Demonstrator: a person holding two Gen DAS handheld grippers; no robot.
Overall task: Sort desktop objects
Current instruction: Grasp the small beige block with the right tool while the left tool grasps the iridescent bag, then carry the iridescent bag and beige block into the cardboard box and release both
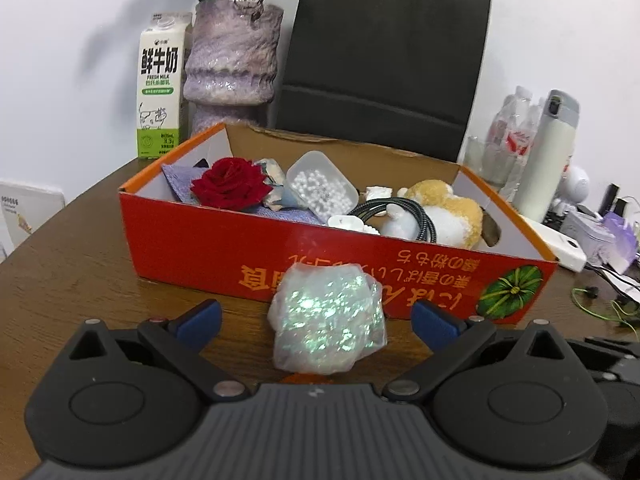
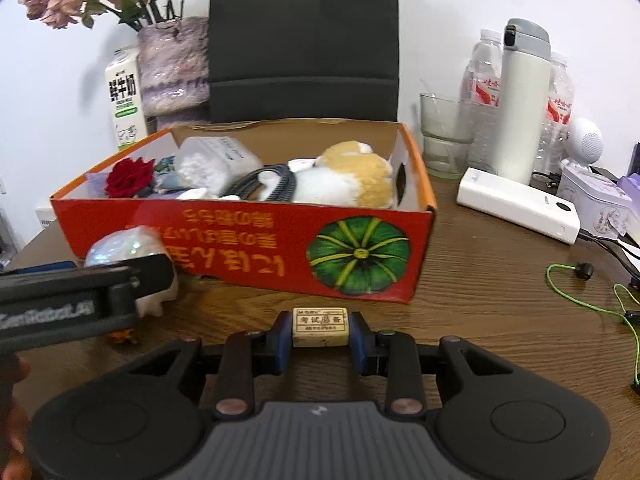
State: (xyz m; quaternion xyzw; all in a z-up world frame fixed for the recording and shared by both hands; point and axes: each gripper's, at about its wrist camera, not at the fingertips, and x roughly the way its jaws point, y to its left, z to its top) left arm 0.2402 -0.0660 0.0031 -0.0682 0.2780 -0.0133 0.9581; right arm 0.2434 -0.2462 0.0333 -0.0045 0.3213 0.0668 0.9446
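Cream-coloured eraser (image 2: 320, 327), small block, printed paper sleeve with dark characters on top, scuffed edges, pinched tight between blue pads of right gripper (image 2: 320, 334), sits just short of red cardboard box (image 2: 248, 236) front wall over wooden table (image 2: 480, 312). Left gripper (image 1: 316, 322) fingers spread wide, iridescent crinkly wrapped lump (image 1: 328, 320) sits between them untouched, on table close to box front. Box already stuffed: red rose (image 1: 232, 188), plush toy (image 1: 448, 212), coiled black cable (image 1: 400, 210), tub of white beads (image 1: 320, 188).

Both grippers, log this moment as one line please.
left gripper: open, straddling iridescent wrapped item | right gripper: shut on eraser | red box: part filled
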